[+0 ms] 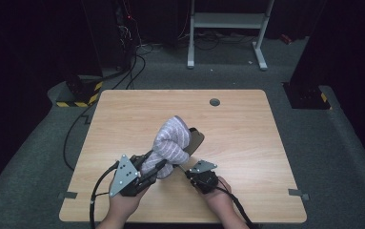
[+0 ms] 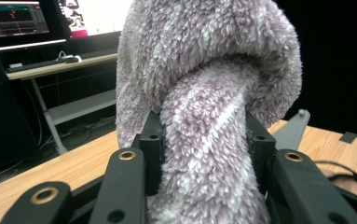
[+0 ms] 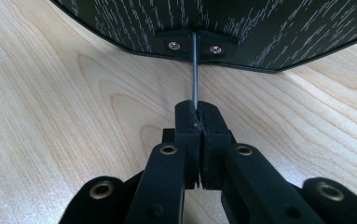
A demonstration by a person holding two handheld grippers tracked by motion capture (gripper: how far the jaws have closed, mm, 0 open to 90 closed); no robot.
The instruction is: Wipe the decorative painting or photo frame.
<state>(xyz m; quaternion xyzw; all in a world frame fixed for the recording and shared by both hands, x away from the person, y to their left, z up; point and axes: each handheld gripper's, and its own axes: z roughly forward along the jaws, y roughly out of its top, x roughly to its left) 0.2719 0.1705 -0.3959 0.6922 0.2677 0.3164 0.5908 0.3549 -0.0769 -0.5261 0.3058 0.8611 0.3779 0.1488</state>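
The left gripper [image 1: 157,168] squeezes the low end of the fluffy sock [image 1: 170,142], which stands up and bends over the dark board [image 1: 197,139], while the right gripper [image 1: 188,172] pinches the board's thin rod [image 3: 194,70] just beside the sock

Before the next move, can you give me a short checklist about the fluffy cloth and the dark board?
1. Left gripper shut on the fluffy cloth: ok.
2. Right gripper shut on the thin metal rod: ok.
3. Rod joined to the dark board: ok.
4. Cloth draped over the board's top: ok.
5. Board's far end resting on the table: cannot tell.
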